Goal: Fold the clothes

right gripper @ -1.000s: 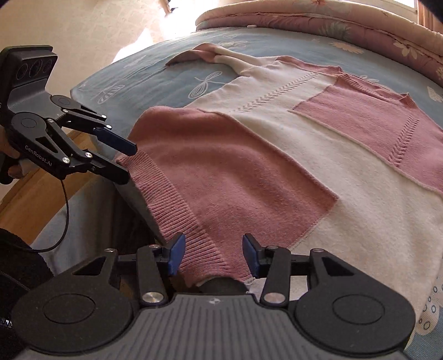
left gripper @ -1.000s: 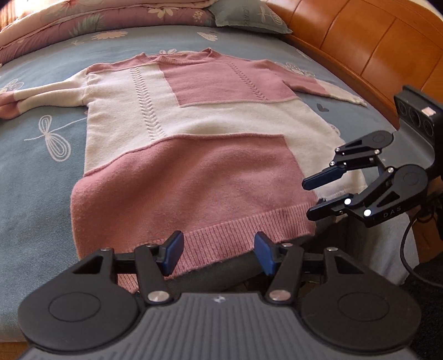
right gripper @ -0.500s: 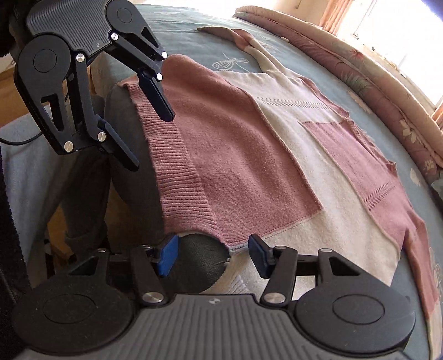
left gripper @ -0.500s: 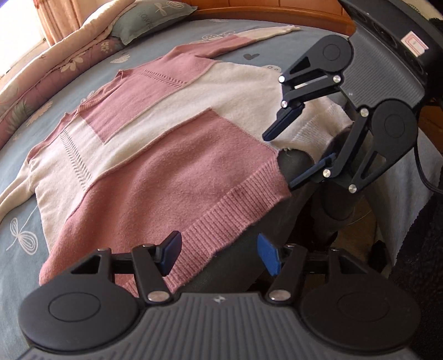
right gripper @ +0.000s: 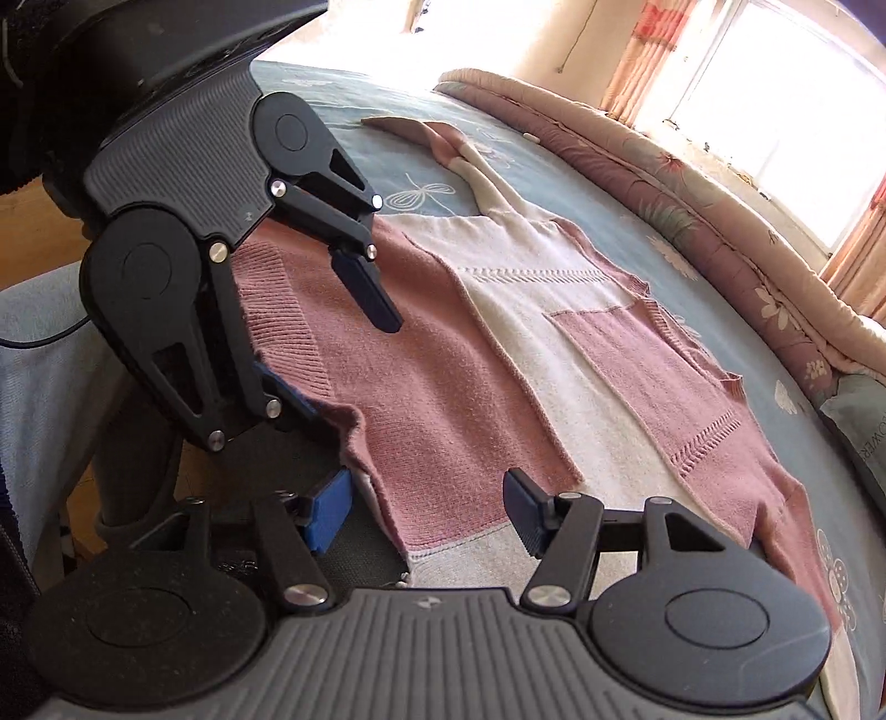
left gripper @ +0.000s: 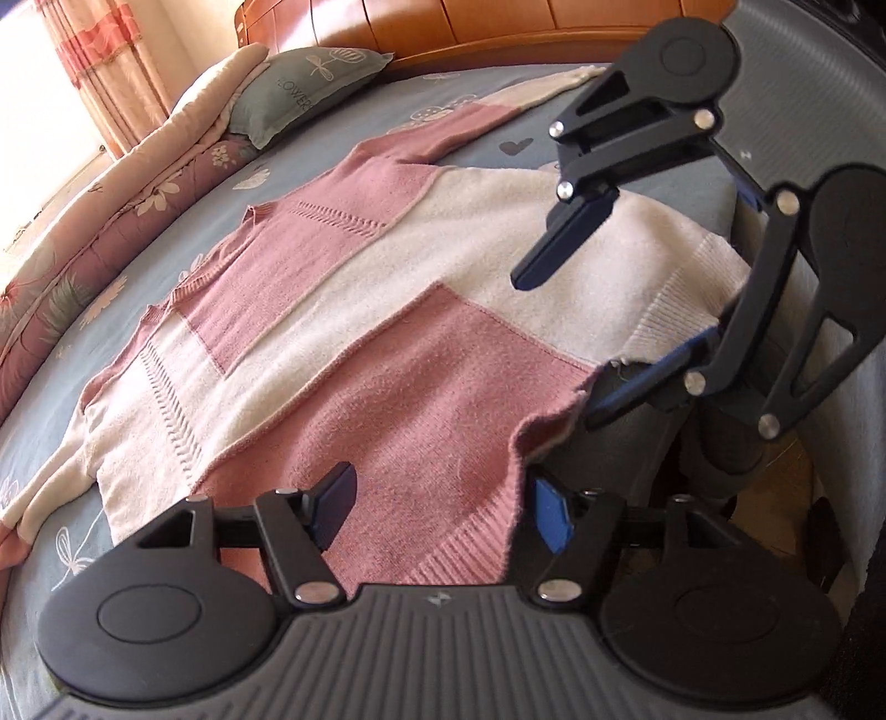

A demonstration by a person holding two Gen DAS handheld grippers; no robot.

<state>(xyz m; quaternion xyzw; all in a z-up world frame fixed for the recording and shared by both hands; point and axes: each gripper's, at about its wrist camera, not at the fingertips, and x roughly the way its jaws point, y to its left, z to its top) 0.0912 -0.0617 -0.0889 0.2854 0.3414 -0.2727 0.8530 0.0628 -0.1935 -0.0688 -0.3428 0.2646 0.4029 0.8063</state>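
A pink and cream patchwork sweater point(left gripper: 343, 310) lies spread face up on the bed, its ribbed hem at the near edge. My left gripper point(left gripper: 440, 507) straddles the pink part of the hem with its fingers wide apart, and no pad presses on the knit. Close to its right, my right gripper point(left gripper: 565, 343) straddles the hem where pink meets cream. In the right wrist view the right gripper point(right gripper: 426, 512) has its jaws opening with the hem edge between them, and the left gripper point(right gripper: 346, 360) stands just to the left over the pink rib.
The blue-grey flowered sheet point(left gripper: 310, 183) covers the bed. A rolled pink quilt point(left gripper: 111, 210) runs along the far side, and a grey pillow point(left gripper: 310, 88) leans by the wooden headboard point(left gripper: 470, 27). A bright curtained window point(right gripper: 775, 83) lies beyond the quilt.
Both grippers have rolled and drawn close together at the middle of the hem. Their jaws stand wider than before. The hem between them now shows a pucker.
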